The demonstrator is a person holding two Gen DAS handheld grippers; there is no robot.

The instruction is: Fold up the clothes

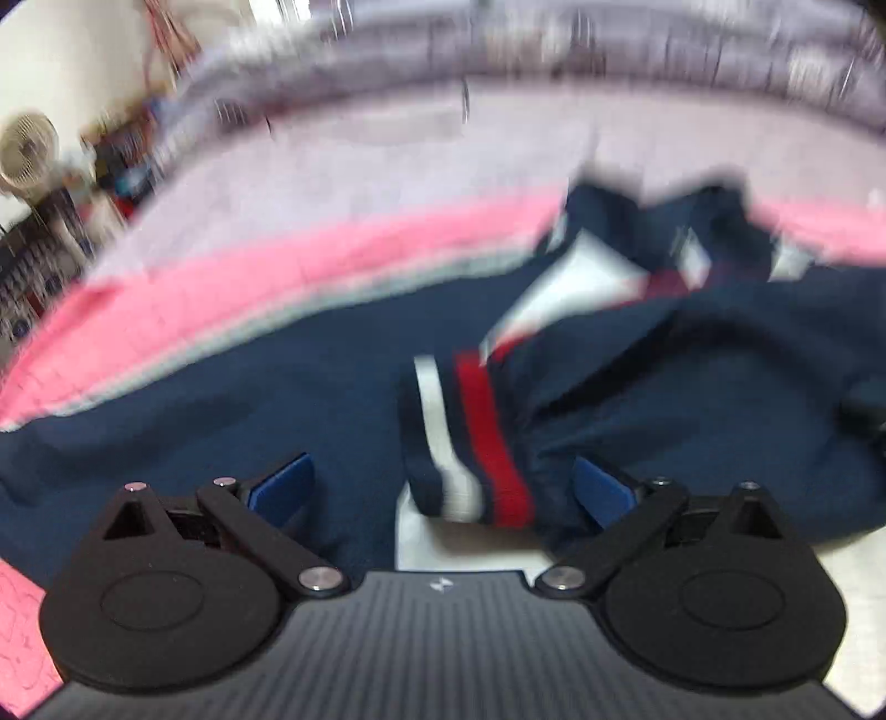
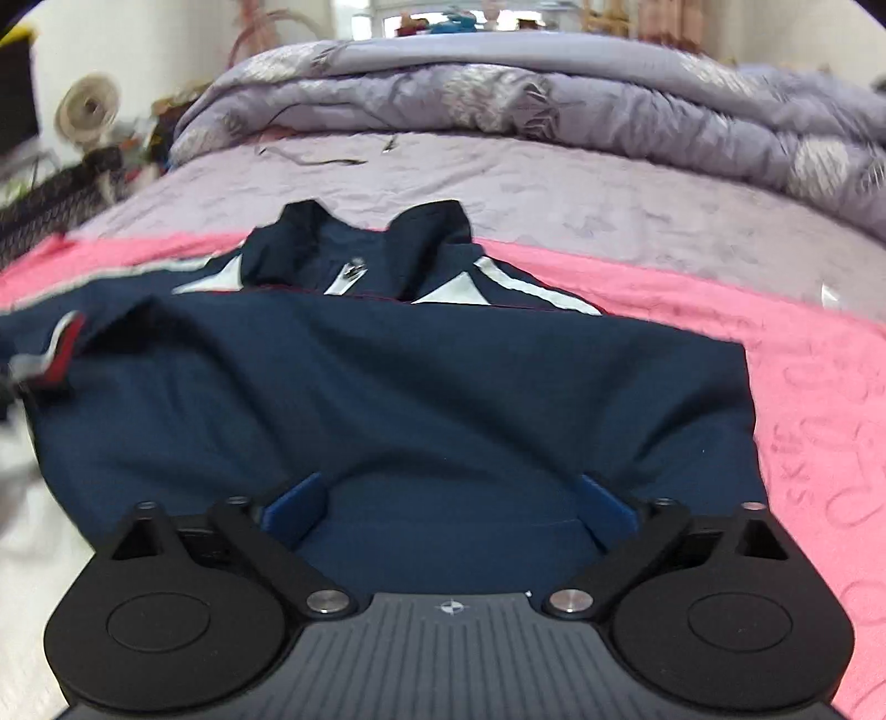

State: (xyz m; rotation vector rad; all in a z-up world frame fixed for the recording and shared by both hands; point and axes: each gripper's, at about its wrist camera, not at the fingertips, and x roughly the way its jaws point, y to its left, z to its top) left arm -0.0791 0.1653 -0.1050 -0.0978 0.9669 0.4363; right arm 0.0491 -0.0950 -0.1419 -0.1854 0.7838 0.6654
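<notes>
Navy jacket [image 2: 387,387] on pink sheet [image 2: 803,387]

Soft, even indoor light is falling across both views; no hard shadows, no glare. Left wrist view is smearing heavily with motion blur: quilt [image 1: 554,50], pink sheet [image 1: 277,260] and jacket [image 1: 664,376] are streaking, only the gripper body staying crisp. Right wrist view is reading sharper, blurring toward the left edge. Fisheye is bowing the bed [image 2: 554,183]; corners are vignetting dark.
</notes>
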